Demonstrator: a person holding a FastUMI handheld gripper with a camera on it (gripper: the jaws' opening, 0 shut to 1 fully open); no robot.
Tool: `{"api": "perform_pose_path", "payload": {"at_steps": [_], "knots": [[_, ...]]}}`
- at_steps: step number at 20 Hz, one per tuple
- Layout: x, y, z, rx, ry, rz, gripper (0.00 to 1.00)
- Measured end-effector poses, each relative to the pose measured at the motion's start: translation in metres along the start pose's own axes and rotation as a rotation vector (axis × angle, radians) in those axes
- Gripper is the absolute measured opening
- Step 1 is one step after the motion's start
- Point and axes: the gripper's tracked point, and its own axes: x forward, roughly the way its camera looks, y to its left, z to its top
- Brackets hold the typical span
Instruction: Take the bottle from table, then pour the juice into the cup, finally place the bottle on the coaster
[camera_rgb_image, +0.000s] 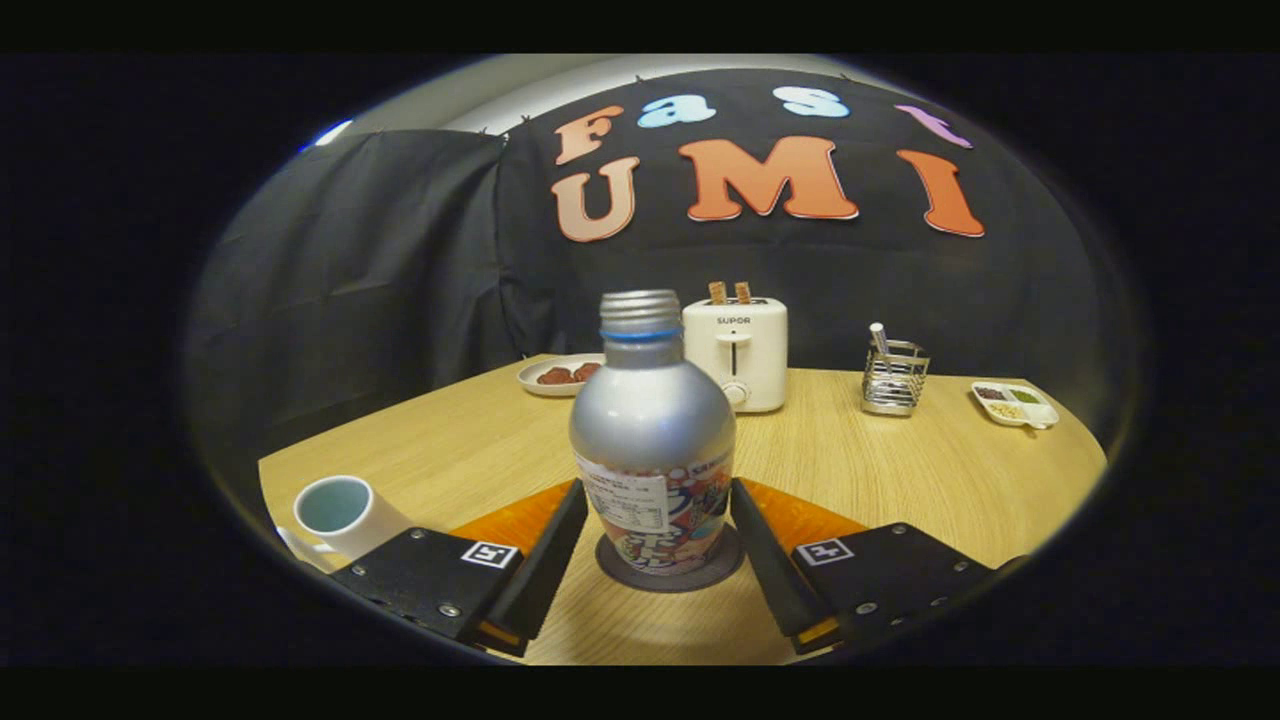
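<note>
Bottle (652, 440) was recorded upright on the dark coaster (668, 575), near the table's (900, 470) front edge. Largest first: table, then toaster (736, 352) at the far edge, bottle, cup (345, 512) toward the front-left edge, coaster. Gripper (655, 500) fingers were seen apart, flanking the bottle's lower body; contact could not be confirmed. Placement was judged done or nearly so. Next move, as judged: fingers kept wide and drawn straight back without tipping the bottle.
</note>
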Motion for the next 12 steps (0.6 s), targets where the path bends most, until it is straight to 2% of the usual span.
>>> {"api": "perform_pose_path", "payload": {"at_steps": [5, 12], "knots": [[-0.035, -0.007, 0.047, -0.017, -0.123, -0.017, 0.88], [-0.108, -0.025, 0.114, -0.059, -0.302, -0.055, 0.94]]}}
